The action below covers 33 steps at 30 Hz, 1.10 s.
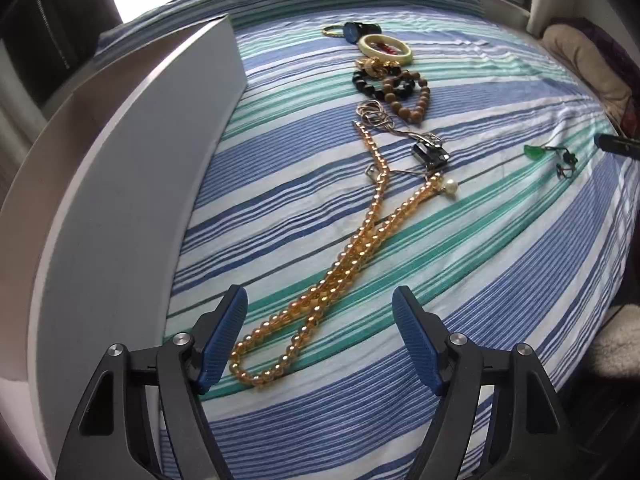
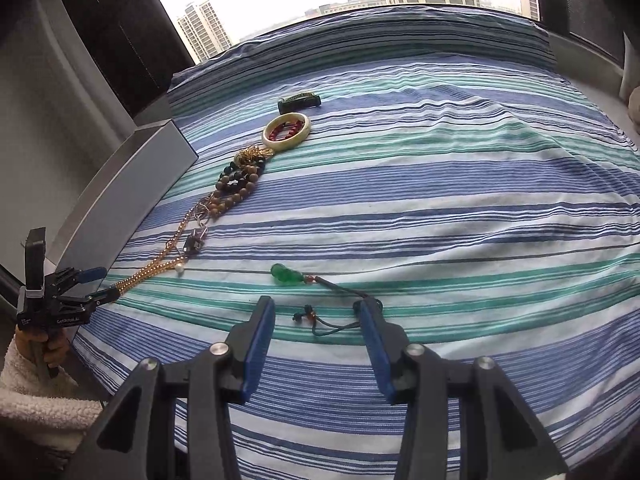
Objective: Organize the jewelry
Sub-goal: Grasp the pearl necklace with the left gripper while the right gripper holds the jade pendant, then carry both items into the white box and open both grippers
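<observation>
Left gripper [image 1: 320, 296] spread wide, nothing pinched, pointed down at the near looped end of the amber bead necklace [image 1: 360, 240]. Blue pads either side of the loop, not pressing on it. Right gripper [image 2: 315, 304] about half open, also not gripping anything. Straddling the dark cord [image 2: 344, 286] of the green pendant [image 2: 286, 274], with the cord running right up to one finger.

Progress-wise, pretty early by the look of it. Everything out loose in a rough line on the striped bedsheet [image 2: 440, 200]. Farthest off, a watch [image 1: 354, 31] and thin gold bangle [image 1: 334, 31]. Then a cream bangle [image 1: 385, 46] with red beads inside, then black bead bracelet [image 1: 368, 84] overlapping a wooden bead bracelet [image 1: 416, 96]. Closer in, a tangled silver chain [image 1: 374, 114], a dark faceted pendant [image 1: 430, 156] and a pearl [image 1: 451, 188] right against the amber strand.

Grey box [image 1: 120, 200] along the left edge of the bed, only its outer wall showing, so no telling whether anything's in it yet. Probably the destination, just guessing. Necklace looks like the next grab, pretty much the whole lot left to sort after that.
</observation>
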Tool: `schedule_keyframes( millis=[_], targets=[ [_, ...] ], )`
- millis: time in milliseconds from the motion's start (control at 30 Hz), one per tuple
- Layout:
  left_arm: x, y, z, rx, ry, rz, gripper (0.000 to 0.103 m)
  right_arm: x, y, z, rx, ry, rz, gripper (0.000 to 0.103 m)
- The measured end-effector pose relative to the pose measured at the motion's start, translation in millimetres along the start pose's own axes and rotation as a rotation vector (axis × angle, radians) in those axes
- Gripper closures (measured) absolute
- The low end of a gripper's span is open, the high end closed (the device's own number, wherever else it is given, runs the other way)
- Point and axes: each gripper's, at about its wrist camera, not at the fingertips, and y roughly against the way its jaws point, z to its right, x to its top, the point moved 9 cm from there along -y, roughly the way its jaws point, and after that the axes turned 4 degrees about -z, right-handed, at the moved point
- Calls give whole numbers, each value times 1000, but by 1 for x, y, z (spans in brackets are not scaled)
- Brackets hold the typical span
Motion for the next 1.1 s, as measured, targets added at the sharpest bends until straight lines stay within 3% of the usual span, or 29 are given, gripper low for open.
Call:
schedule_keyframes(
  millis=[67, 100, 167, 233, 300, 500, 700, 800, 1000, 1100],
  targets=[
    [2, -16, 3, -8, -23, -54, 48, 0, 1, -1, 4, -2, 3, 58],
    [4, -18, 2, -48, 8, -44, 54, 0, 2, -2, 6, -2, 6, 58],
    [4, -21, -8, -69, 87, -68, 89, -1, 5, -2, 6, -1, 13, 58],
    [1, -20, -20, -68, 201, -87, 90, -1, 8, 1, 1, -5, 16, 58],
    [-4, -15, -30, -135, 336, -83, 90, 0, 9, 7, -5, -14, 19, 58],
    [9, 53, -40, -290, 491, 84, 90, 8, 10, 20, -20, -38, 26, 58],
    [31, 105, -46, -303, 503, 200, 90, 19, 12, 17, -23, -5, 34, 58],
    [36, 114, -46, -282, 497, 220, 90, 16, -7, 16, -32, 58, -61, 47],
    [31, 127, -52, -266, 518, 236, 90, 5, -50, 5, -81, 204, -177, 47],
    [26, 132, -56, -265, 530, 240, 90, 3, -63, 18, -223, 238, -214, 47]
  ],
)
